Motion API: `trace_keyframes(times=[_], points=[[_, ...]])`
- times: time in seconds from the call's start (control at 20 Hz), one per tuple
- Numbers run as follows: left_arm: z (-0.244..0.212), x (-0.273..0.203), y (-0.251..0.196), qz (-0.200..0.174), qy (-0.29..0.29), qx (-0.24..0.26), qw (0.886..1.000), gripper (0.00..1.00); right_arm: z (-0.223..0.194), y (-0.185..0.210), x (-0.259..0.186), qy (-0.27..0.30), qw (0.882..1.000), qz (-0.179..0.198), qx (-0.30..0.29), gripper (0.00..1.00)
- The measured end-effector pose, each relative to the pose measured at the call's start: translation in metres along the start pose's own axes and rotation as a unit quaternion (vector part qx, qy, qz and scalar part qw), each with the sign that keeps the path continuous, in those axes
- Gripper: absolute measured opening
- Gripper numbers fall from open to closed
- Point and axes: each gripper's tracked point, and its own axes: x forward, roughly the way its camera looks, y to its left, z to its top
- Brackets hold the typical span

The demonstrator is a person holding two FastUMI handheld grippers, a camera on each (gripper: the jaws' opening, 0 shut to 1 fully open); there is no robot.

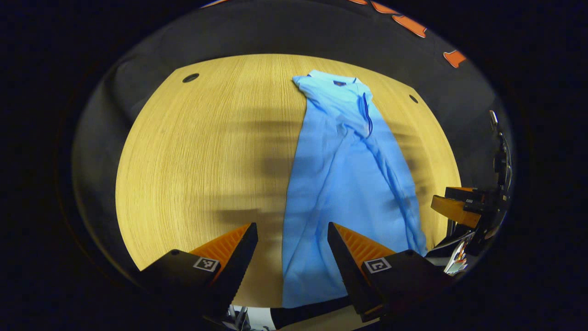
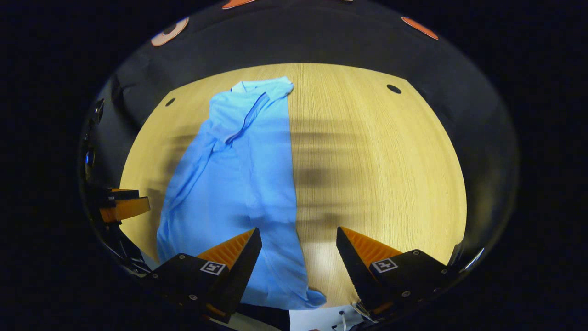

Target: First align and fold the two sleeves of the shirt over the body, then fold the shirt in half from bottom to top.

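Observation:
A light blue shirt lies lengthwise on the wooden table, collar at the far end, sleeves folded in over the body. In the left gripper view my left gripper hovers open over the shirt's near left edge, holding nothing. The right gripper shows at the right edge of that view. In the right gripper view the shirt lies left of centre on the table, and my right gripper stands open above its near right hem corner. The left gripper shows at the left.
The table has round cable holes near its far corners. Black cloth walls surround the table. A stand with dark gear rises at the right of the left gripper view.

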Motion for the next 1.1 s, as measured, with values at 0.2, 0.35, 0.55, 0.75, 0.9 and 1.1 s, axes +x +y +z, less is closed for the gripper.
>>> trace_keyframes(times=[0.2,0.35,0.55,0.75,0.9,1.1], points=[[-0.051,-0.008,0.003,-0.002,0.043,-0.021,0.999,0.99,-0.053,0.007,-0.004,0.046,0.999,0.001,-0.003,0.99],[-0.071,-0.005,0.009,0.007,0.054,-0.015,0.998,0.99,-0.085,0.010,-0.004,0.076,0.997,0.000,0.009,0.99],[-0.102,0.003,0.001,-0.002,0.083,-0.028,0.996,0.99,-0.114,0.009,0.000,0.103,0.995,-0.010,0.015,0.99],[-0.127,0.011,-0.004,0.000,0.102,-0.025,0.994,0.99,-0.129,0.013,0.005,0.119,0.993,-0.010,0.018,0.99],[-0.135,0.015,-0.005,0.010,0.109,-0.027,0.994,0.99,-0.132,0.017,0.009,0.116,0.993,-0.016,0.010,0.99],[-0.140,0.019,-0.004,0.029,0.110,-0.009,0.994,1.00,-0.146,0.022,0.011,0.132,0.991,-0.017,0.015,0.99]])
